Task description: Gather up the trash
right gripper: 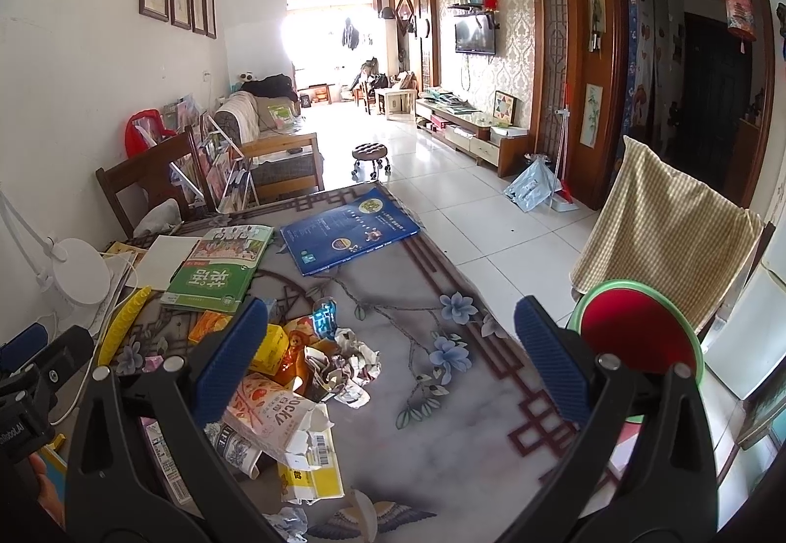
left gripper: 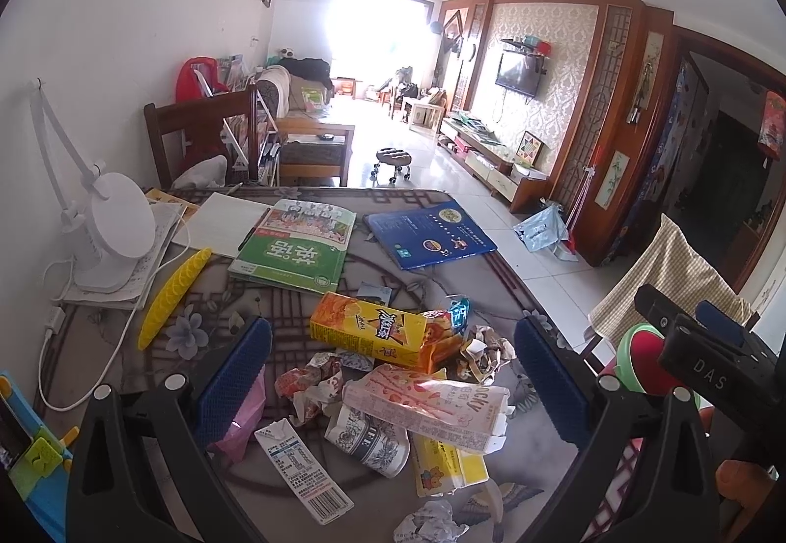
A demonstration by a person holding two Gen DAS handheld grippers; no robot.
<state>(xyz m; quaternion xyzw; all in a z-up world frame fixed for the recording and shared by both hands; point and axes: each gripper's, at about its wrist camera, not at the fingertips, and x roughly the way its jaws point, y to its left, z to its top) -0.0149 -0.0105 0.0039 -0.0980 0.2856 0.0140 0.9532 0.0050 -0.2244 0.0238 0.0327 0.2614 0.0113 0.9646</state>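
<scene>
A heap of trash lies on the patterned table (left gripper: 442, 292): an orange-yellow snack box (left gripper: 368, 329), a torn pink Pocky box (left gripper: 432, 400), a paper cup (left gripper: 373, 442), a white milk carton (left gripper: 302, 472), a yellow carton (left gripper: 449, 464) and crumpled paper (left gripper: 484, 354). My left gripper (left gripper: 390, 388) is open, hovering over the heap. My right gripper (right gripper: 390, 359) is open, above the table right of the heap; the Pocky box (right gripper: 275, 415) lies by its left finger. A green-rimmed red bin (right gripper: 638, 332) stands off the table's right edge.
A green textbook (left gripper: 294, 248), a blue book (left gripper: 430, 233), white paper (left gripper: 221, 224), a yellow ruler (left gripper: 172, 292) and a white desk lamp (left gripper: 118, 238) occupy the far table. A chair (right gripper: 663, 229) with checked cloth stands right; a wooden chair (left gripper: 201, 135) behind.
</scene>
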